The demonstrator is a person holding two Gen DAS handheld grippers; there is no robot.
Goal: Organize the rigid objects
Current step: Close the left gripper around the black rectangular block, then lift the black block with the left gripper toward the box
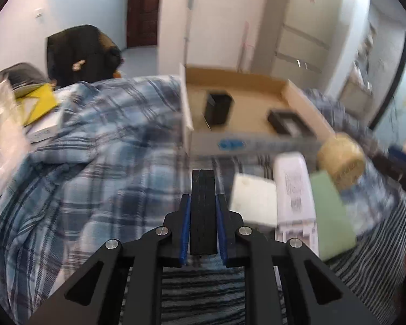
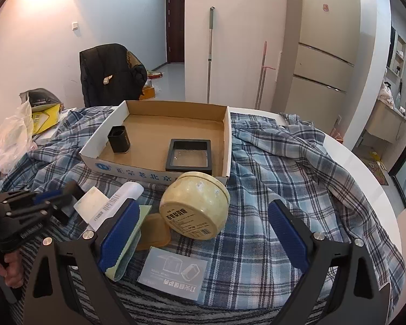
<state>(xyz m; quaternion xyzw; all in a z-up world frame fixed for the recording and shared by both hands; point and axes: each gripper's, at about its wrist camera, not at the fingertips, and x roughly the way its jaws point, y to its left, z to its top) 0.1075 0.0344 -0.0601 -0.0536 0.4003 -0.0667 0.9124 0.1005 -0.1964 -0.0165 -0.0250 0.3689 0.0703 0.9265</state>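
My left gripper is shut on a flat black rectangular object and holds it above the plaid cloth; it also shows in the right wrist view. My right gripper is open and empty, its jaws standing either side of a cream round tin lying on its side. An open cardboard box behind holds a black cup-like box and a black square frame. A white block, a white tube and a green pad lie to the right of the left gripper.
An amber soap-like block and a clear printed packet lie near the right gripper. Plaid cloth covers the round white table. Bags and a yellow packet sit at the left. A chair with a black jacket stands behind.
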